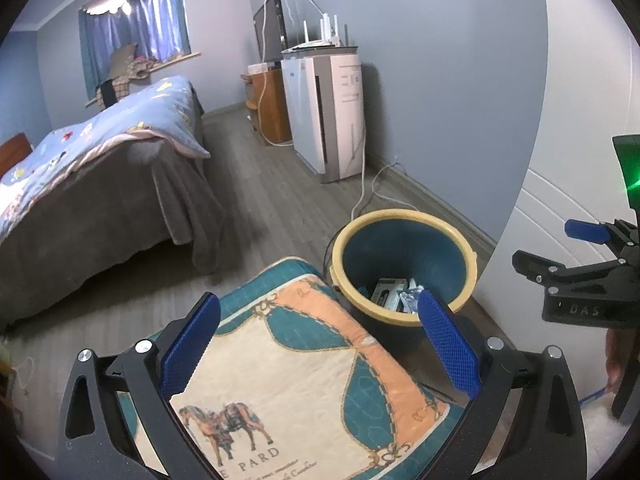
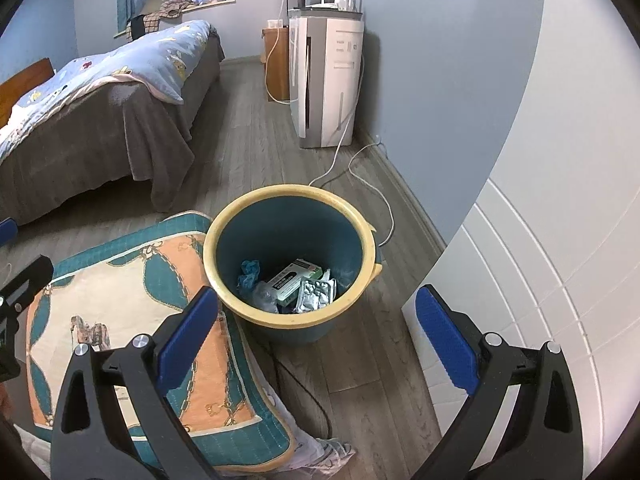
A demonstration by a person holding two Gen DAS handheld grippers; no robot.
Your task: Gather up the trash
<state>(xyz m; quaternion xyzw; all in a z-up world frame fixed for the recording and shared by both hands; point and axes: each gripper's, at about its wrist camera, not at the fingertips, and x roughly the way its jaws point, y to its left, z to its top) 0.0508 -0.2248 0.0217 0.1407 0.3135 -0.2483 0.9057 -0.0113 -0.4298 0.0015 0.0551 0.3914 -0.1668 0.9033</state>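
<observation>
A teal bin [image 2: 290, 256] beside a patterned cushion [image 2: 128, 320] holds a box [image 2: 296, 280] and wrappers, possibly foil. Both the left gripper [image 1: 320, 344] and right gripper [image 2: 316, 336] are spread, empty. Reaching carelessly could tip the bin.

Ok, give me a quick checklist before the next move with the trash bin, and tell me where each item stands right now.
1. Left gripper open and empty: ok, its blue pads stand wide apart with nothing between them.
2. Right gripper open and empty: ok, same.
3. Teal plastic bin with the yellow rim upright on the floor: ok.
4. Trash inside the bin: ok, a green and white carton, silver blister packs and a crumpled blue scrap lie at the bottom.
5. More trash left to collect: cannot tell, none shows on the visible floor.
6. Patterned teal and orange cushion clear of the bin: not ok, its edge sits against the bin's side.
</observation>
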